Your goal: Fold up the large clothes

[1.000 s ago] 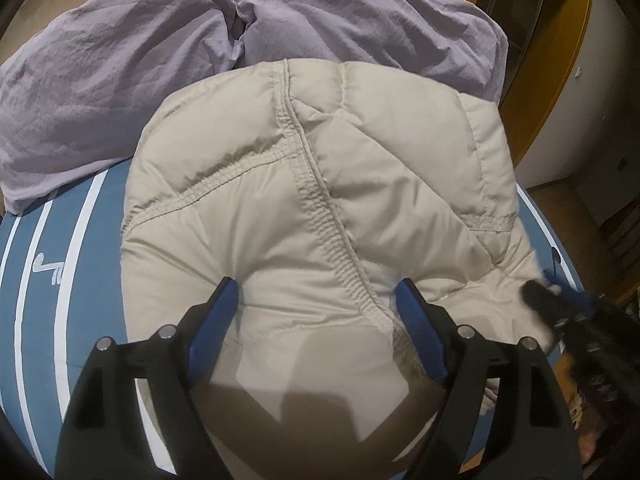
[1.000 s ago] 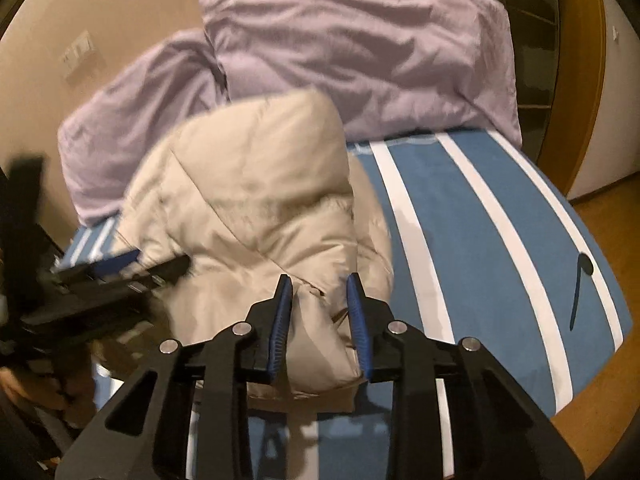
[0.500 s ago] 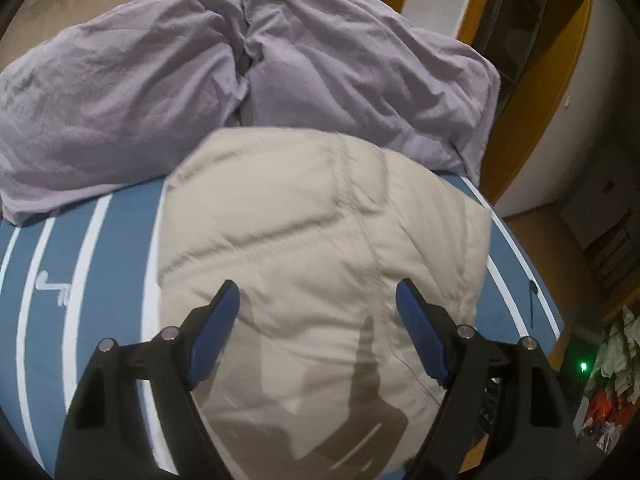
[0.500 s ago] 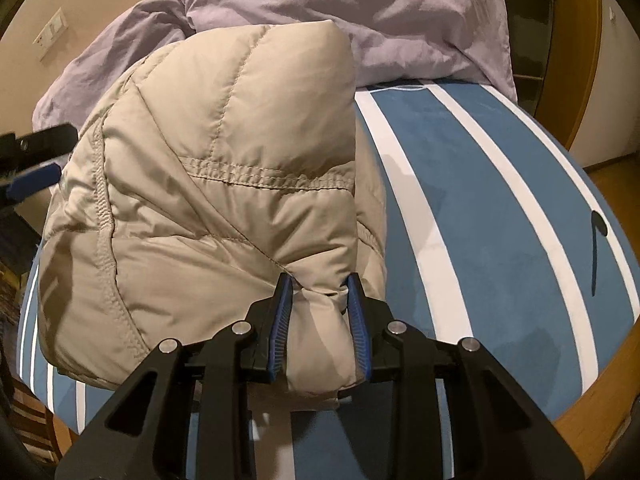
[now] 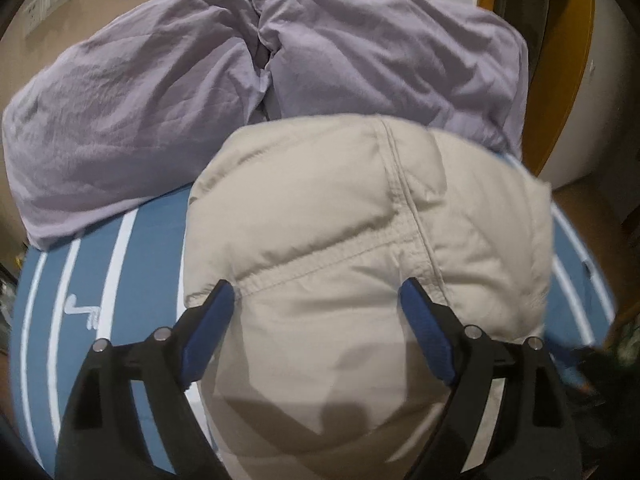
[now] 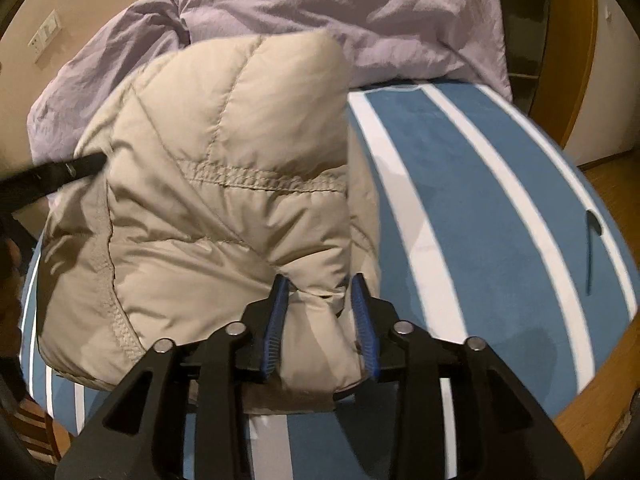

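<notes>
My left wrist camera looks steeply down over my left tool (image 5: 316,332), close above the beige puffer jacket (image 5: 360,248). My right one sits equally near at the jacket's right edge (its lens tilted down too). Both share the jacket, the lilac pillows (image 6: 340,12) and the striped bed (image 6: 500,200).

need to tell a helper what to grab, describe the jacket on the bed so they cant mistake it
Start at the bed with the blue, white-striped cover. In front of the two crumpled lilac pillows at its head lies a puffy folded bundle, the beige quilted jacket. It alone is tan, with stitched seams across its padding.
</notes>
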Available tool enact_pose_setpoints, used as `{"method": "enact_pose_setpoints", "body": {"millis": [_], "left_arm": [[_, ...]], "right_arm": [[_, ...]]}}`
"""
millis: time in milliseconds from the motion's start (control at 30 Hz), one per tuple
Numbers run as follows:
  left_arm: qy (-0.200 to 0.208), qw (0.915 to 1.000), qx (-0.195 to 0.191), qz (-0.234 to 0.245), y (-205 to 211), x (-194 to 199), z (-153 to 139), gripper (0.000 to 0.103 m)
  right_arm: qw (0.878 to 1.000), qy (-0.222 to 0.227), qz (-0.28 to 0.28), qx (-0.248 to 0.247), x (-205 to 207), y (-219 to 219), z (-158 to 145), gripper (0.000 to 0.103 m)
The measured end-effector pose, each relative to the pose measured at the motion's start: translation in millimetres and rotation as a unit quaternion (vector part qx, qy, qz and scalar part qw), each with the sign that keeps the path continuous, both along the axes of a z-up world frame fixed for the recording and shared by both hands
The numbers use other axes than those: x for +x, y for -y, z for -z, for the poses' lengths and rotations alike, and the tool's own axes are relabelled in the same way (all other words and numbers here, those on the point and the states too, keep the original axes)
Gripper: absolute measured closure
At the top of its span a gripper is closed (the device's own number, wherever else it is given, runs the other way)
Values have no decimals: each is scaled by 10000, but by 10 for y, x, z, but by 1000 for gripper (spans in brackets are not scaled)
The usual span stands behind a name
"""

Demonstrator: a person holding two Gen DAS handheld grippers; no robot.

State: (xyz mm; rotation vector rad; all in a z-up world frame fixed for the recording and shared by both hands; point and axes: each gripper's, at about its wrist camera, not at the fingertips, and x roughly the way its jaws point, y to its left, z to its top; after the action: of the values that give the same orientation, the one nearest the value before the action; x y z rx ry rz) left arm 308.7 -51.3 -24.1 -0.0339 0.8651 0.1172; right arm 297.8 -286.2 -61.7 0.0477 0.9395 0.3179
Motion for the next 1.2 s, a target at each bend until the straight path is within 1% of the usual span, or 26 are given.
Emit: {"method": "enact_pose_setpoints", "body": {"millis": [133,267,367,467,600,667,700,833,1000,1133,1200], "left_arm": [[-35,9998,-169,-86,-67,44,55,18],[-27,9997,-236,-116,-77,71,101,18],[-22,9996,-263,-137,-65,92,121,18],[0,9995,-277,-136,-62,88,135,18],[40,9994,-319,-122,-78,76,146,17],[51,9994,-331,-119,-86,78,148,17],[56,9993,-337,-120,-87,78,149,17],[67,9993,-353,-124,-93,78,153,17],[72,9992,-379,-129,-94,80,155,17],[92,9991,-393,-133,-97,78,152,17],[109,9990,-406,-129,-102,75,149,17]], "right_arm": [[9996,177,90,181,4,82,-199,63],[9981,496,86,349,80,75,-460,63],[9967,657,-8,481,187,-12,-613,63],[9961,734,-121,464,282,-148,-681,63],[9957,777,-246,443,449,-315,-719,63],[9952,834,-262,433,475,-371,-732,49],[9948,883,-270,434,496,-398,-740,48],[9940,970,-320,396,571,-474,-745,48],[9936,1023,-324,363,683,-523,-741,52],[9946,965,-282,260,776,-540,-650,53],[9955,891,-270,165,813,-552,-549,53]]}}
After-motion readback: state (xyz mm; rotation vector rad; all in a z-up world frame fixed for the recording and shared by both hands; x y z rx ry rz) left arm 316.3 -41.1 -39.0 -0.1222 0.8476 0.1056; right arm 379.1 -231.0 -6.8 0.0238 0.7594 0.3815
